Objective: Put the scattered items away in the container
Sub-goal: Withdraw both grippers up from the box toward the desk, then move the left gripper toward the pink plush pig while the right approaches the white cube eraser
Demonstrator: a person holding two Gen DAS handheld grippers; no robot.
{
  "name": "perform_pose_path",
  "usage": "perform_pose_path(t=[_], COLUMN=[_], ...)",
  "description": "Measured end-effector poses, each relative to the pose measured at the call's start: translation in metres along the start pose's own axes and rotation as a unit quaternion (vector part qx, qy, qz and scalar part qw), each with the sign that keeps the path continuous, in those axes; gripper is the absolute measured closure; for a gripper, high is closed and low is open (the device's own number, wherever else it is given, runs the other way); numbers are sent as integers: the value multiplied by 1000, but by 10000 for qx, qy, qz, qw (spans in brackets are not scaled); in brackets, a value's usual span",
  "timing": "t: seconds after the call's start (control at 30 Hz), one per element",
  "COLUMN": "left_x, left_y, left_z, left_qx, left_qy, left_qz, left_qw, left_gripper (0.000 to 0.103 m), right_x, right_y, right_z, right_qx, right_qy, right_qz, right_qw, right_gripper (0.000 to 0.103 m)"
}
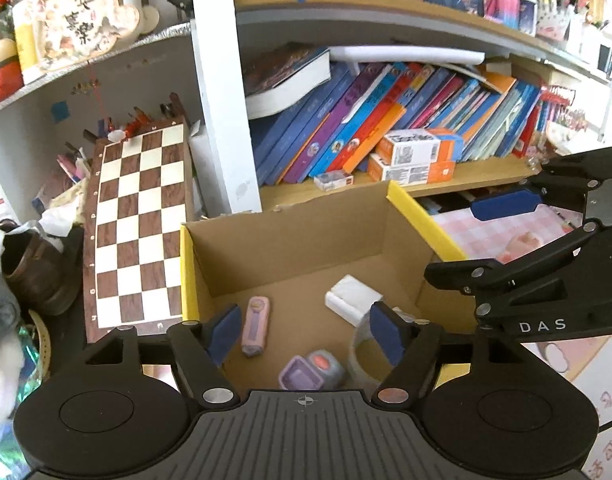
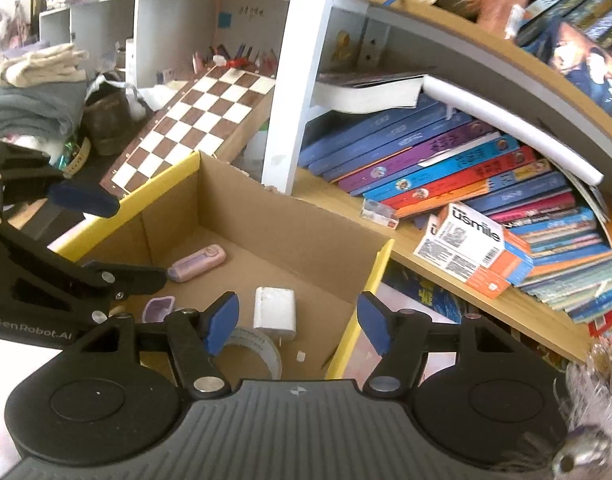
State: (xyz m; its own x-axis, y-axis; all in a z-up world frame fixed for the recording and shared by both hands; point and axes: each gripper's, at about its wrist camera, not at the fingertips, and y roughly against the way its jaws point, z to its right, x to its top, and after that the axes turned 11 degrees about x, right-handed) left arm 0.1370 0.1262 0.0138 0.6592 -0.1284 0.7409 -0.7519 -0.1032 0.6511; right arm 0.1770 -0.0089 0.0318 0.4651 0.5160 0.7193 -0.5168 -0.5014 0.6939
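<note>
Left wrist view: the left gripper (image 1: 304,334) hangs above the cardboard box (image 1: 306,216) with jaws apart and nothing between them; the right gripper (image 2: 294,326) is likewise released. Inside lie a pink case (image 1: 256,326), white charger (image 1: 352,294), tape roll (image 2: 258,350) and what may be a small purple toy (image 1: 310,370), gathered for tidying. The box's yellow rim leaves clear room overhead.

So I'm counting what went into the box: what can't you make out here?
- Tape roll: near half hidden behind the right claw in the right wrist view.
- Purple case: mostly covered by the left claw's arm there.
- Box near wall: hidden below both cameras' bodies.
</note>
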Motion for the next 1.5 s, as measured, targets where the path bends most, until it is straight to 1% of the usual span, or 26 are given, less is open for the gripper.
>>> perform_pose_path(t=[0.1,0.23,0.3,0.37,0.53,0.67,0.77,0.93,1.03,1.2,1.3,1.4,1.5], left_x=[-7,-17,-23,-30,-45,-55,-65,-76,-79,-82,-85,-88,-90], left_y=[11,24,29,35,46,53,55,58,59,62,62,62,62], left_z=[1,2,4,8,19,28,32,39,44,55,60,66,72], left_qx=[35,51,65,79,57,69,111,191,198,202,173,145,112], left_qy=[118,302,354,375,393,409,472,593,556,392,337,278,238], left_qz=[52,55,41,32,56,31,-28,-125,-147,-150,-212,-263,-317], left_qw=[9999,9995,9993,9993,9992,9991,9988,9980,9981,9989,9991,9992,9992], left_gripper=[28,27,25,20,17,16,15,15,14,14,14,13,13], right_x=[-9,-25,-34,-43,-67,-89,-104,-126,-137,-150,-154,-157,-161], right_y=[12,27,35,42,57,66,72,86,93,99,99,98,96], right_z=[-3,-5,-5,-6,-7,-6,-4,-7,-10,-12,-13,-14,-16], right_qx=[-51,-159,-210,-264,-405,-544,-690,-948,-1068,-1122,-1122,-1090,-1012], right_qy=[-113,-309,-439,-559,-851,-1215,-1482,-1655,-1741,-1895,-1924,-1927,-1889], right_qz=[65,141,174,195,204,188,182,253,302,263,219,159,46], right_qw=[9999,9993,9987,9979,9953,9909,9864,9813,9784,9751,9746,9751,9768], right_gripper=[37,32,31,30,24,19,17,14,14,14,14,9,9])
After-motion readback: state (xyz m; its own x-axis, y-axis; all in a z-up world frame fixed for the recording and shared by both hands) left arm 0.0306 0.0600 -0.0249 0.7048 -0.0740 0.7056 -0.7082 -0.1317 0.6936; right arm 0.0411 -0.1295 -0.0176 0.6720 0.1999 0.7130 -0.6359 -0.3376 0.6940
